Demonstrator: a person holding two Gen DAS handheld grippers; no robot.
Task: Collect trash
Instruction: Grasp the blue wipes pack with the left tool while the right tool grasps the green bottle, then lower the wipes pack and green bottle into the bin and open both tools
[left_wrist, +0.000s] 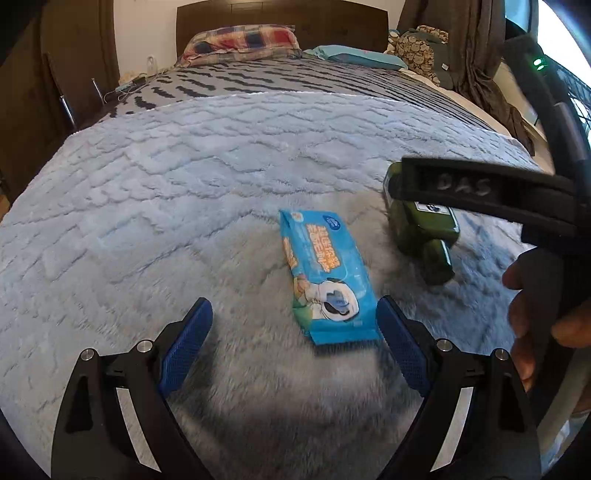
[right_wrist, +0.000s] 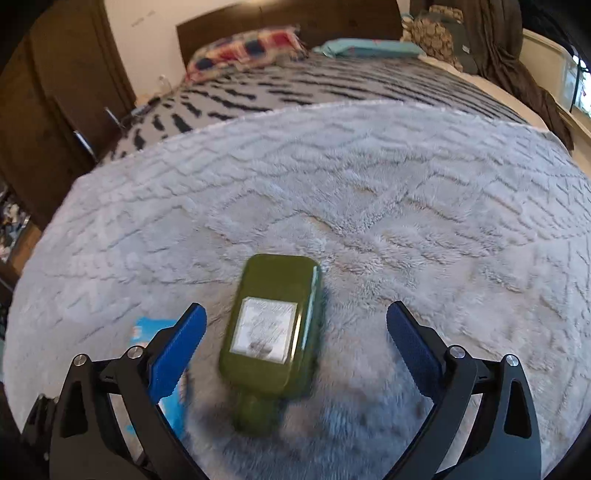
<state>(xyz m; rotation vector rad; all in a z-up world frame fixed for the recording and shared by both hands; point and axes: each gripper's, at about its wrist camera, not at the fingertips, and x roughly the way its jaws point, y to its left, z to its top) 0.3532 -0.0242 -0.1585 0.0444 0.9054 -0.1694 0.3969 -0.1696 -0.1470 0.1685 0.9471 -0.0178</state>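
Observation:
A blue wipes packet (left_wrist: 325, 275) lies flat on the fluffy grey blanket (left_wrist: 184, 184). My left gripper (left_wrist: 295, 325) hovers just in front of it, open, the packet's near end close to the right blue pad (left_wrist: 400, 347). A green flat bottle (right_wrist: 271, 328) with a white label lies on the blanket, neck toward me. My right gripper (right_wrist: 295, 332) stands open around it, pads well apart from its sides. The bottle (left_wrist: 424, 229) also shows in the left wrist view, partly hidden by the right gripper's black body (left_wrist: 480, 192). A corner of the packet (right_wrist: 147, 328) peeks past my right gripper's left finger.
The blanket covers the foot of a bed with a striped cover (left_wrist: 295, 81), a plaid pillow (left_wrist: 240, 40) and a teal pillow (left_wrist: 354, 55). Dark wardrobes (right_wrist: 44, 92) stand on the left. A person's hand (left_wrist: 532, 306) grips the right tool's handle.

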